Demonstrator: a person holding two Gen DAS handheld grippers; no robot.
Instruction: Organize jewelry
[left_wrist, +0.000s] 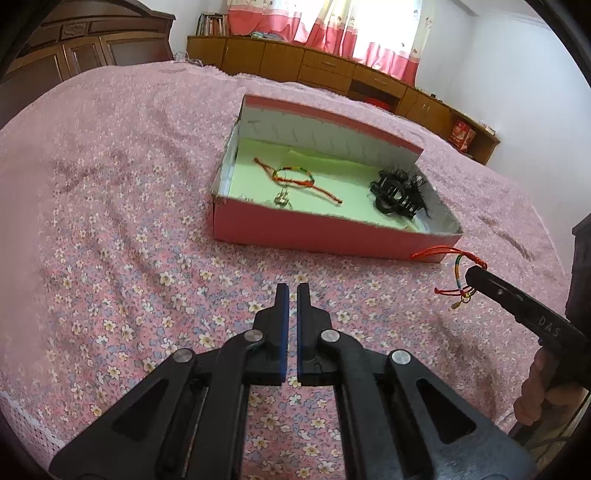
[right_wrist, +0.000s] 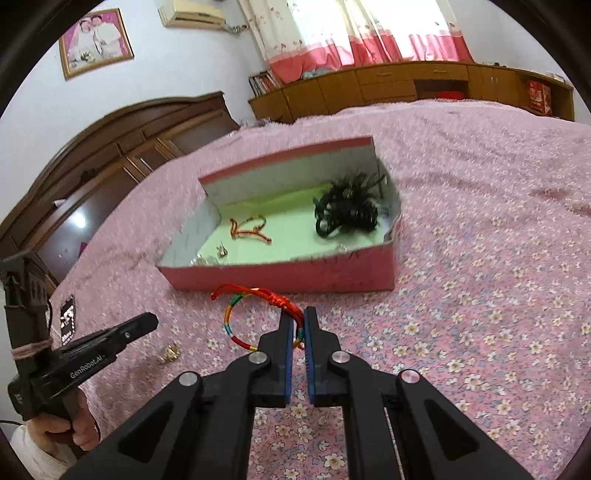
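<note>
While your right hand-held gripper (right_wrist: 299, 325) pinches the rainbow cord bracelet (right_wrist: 258, 321) by one strand — left hand-held gripper (left_wrist: 293, 295) closed, empty — its dangling loop may snag the pink box (right_wrist: 295, 275) wall.

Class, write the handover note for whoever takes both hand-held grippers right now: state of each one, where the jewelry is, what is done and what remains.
Right hand-held gripper: shut on the rainbow cord bracelet, held off the bedspread just in front of the pink box.
Left hand-held gripper: shut, empty, over the bedspread short of the box.
Already in the box: another cord bracelet, small metal pieces, black hair accessories.
A small gold piece shows below the held bracelet; whether it hangs from it is unclear.
Left: set the held bracelet in the box, probably near the matching one.
</note>
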